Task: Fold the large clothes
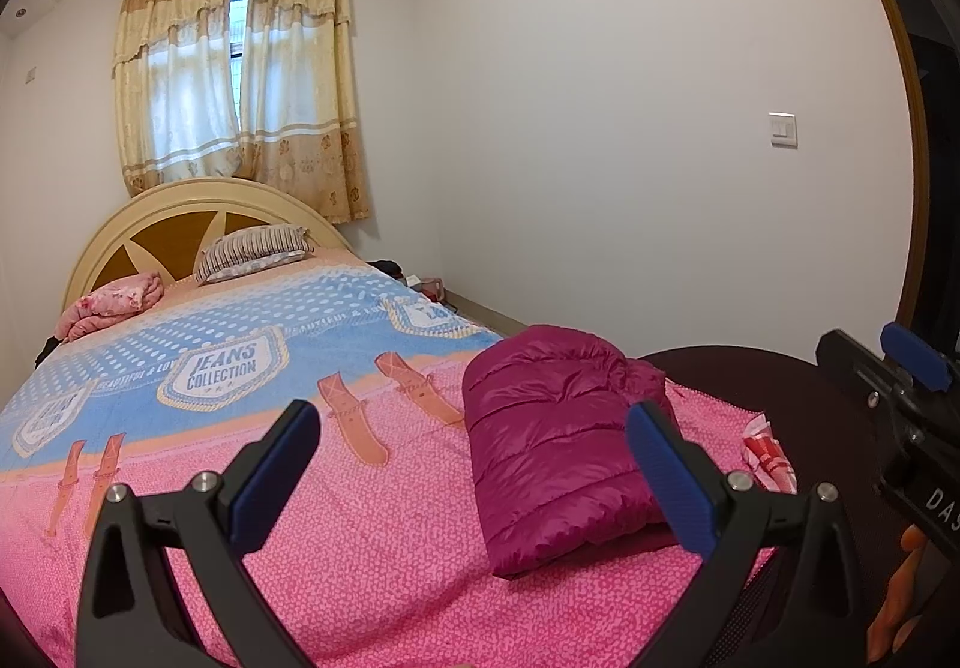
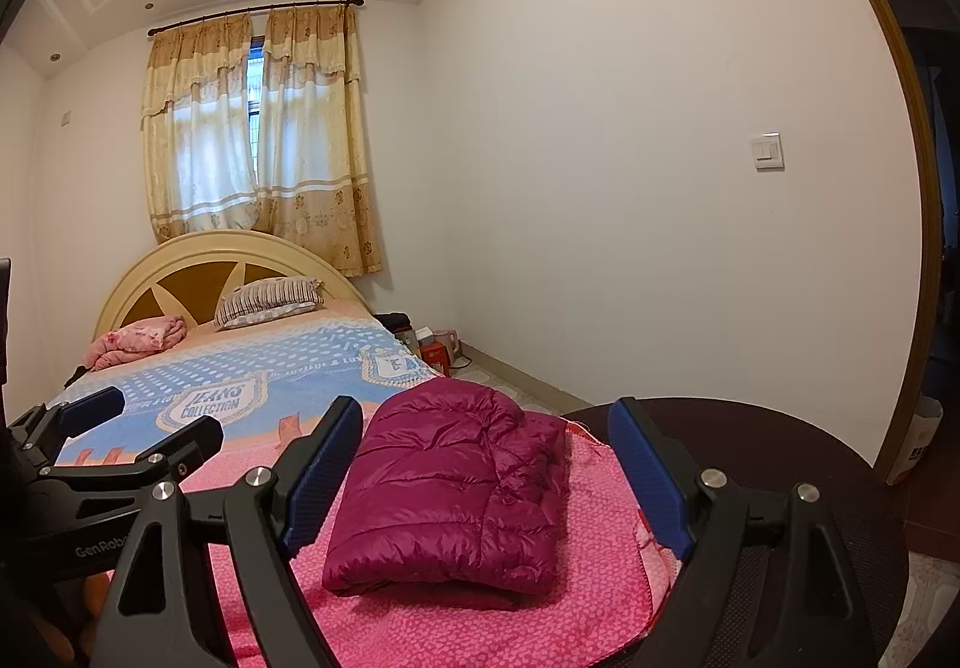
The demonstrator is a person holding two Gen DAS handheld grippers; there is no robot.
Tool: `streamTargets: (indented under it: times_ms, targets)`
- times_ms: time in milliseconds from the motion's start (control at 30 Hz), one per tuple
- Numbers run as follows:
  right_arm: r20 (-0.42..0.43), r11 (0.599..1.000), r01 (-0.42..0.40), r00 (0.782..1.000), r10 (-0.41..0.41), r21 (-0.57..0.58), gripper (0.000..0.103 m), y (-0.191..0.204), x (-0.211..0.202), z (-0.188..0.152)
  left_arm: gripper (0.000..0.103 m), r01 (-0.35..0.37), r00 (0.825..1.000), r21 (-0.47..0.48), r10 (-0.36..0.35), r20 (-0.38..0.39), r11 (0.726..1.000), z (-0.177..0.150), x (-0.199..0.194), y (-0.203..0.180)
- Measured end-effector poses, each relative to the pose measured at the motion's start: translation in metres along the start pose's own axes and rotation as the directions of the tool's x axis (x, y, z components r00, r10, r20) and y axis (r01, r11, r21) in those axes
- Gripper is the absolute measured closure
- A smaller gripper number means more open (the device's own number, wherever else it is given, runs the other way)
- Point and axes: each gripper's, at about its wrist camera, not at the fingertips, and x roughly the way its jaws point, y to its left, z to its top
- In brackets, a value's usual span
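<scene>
One folded magenta puffer jacket (image 2: 450, 488) lies on the near right corner of my pink-and-blue bedspread (image 1: 360, 548), untouched, with my left gripper (image 1: 474, 464) and right gripper (image 2: 486, 464) both spread wide, holding nothing.

The puffer jacket (image 2: 447, 494) is showing up as a deep magenta, shiny, with quilted stitch lines running across it. The bedspread (image 1: 336, 536) under it is going hot pink with a tiny pale speckle print near the foot, then switching to sky blue with white dots further up, plus white "JEANS COLLECTION" badges and peach belt-strap shapes. The pillow (image 1: 255, 251) is wearing brown-and-cream stripes, and the bundled blanket (image 1: 111, 302) is looking pink, maybe floral, hard to say. The curtains (image 2: 258, 128) are glowing cream and tan with flower motifs. The headboard (image 2: 198, 272) is showing cream with ochre panels. Both claws, left claw (image 1: 474, 473) and right claw (image 2: 486, 467), are wearing black frames with blue pads.
</scene>
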Motion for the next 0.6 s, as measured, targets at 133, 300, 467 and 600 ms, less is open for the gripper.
streamTargets:
  times_ms: [133,300,467,600]
  targets:
    - [0.01,1.0,0.003,1.0,-0.003,0.001,0.019,0.0014,-0.0017,-0.0001,0.0,0.001,1.0,-0.001,-0.001,-0.006,1.0,-0.001,-0.0007,0.0025]
    - [0.005,1.0,0.003,1.0,-0.003,0.002,0.019,0.0025,-0.0009,-0.0017,0.0,-0.003,1.0,-0.002,0.003,-0.008,1.0,-0.0011,0.0006,0.0031]
    - [0.003,1.0,0.002,1.0,-0.002,0.002,0.019,0.0038,-0.0013,-0.0022,0.0,-0.008,1.0,0.002,0.008,-0.009,1.0,-0.0015,0.0011,0.0051]
    - [0.003,1.0,0.005,1.0,-0.005,-0.003,0.019,0.0042,-0.0012,-0.0032,0.0,-0.042,0.999,0.02,0.042,-0.005,0.999,-0.0016,0.0023,0.0052]
